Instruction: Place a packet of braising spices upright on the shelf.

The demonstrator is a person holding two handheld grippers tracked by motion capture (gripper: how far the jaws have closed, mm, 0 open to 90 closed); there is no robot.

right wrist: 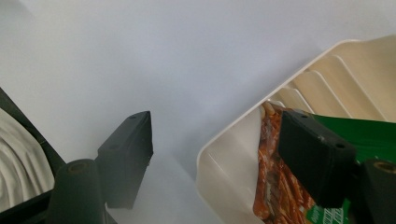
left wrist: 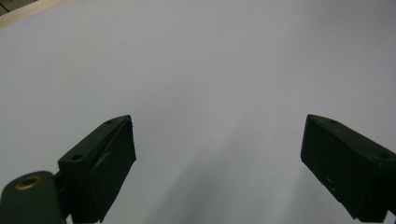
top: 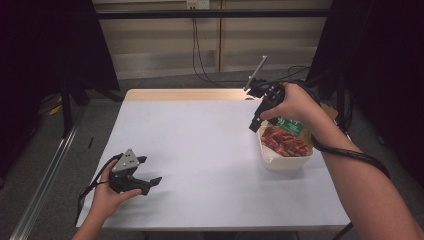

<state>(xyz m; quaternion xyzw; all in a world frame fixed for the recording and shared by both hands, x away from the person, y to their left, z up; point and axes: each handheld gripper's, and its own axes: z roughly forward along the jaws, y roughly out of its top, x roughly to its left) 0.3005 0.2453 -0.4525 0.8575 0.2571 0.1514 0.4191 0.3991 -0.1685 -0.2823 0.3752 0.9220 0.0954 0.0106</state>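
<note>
A white plastic tray stands at the table's right side with a packet of reddish-orange food with a green label in it. My right gripper hovers at the tray's far left corner, pointing down, open. In the right gripper view it straddles the tray's rim: one jaw is over the bare table, the other over the packet inside, and neither pad presses on anything. My left gripper rests at the table's near left, open, with nothing between its jaws.
The white table top has a wooden strip along its far edge. A thin metal rod sticks up behind my right hand. Cables run along the back wall. A metal rail lies on the floor at left.
</note>
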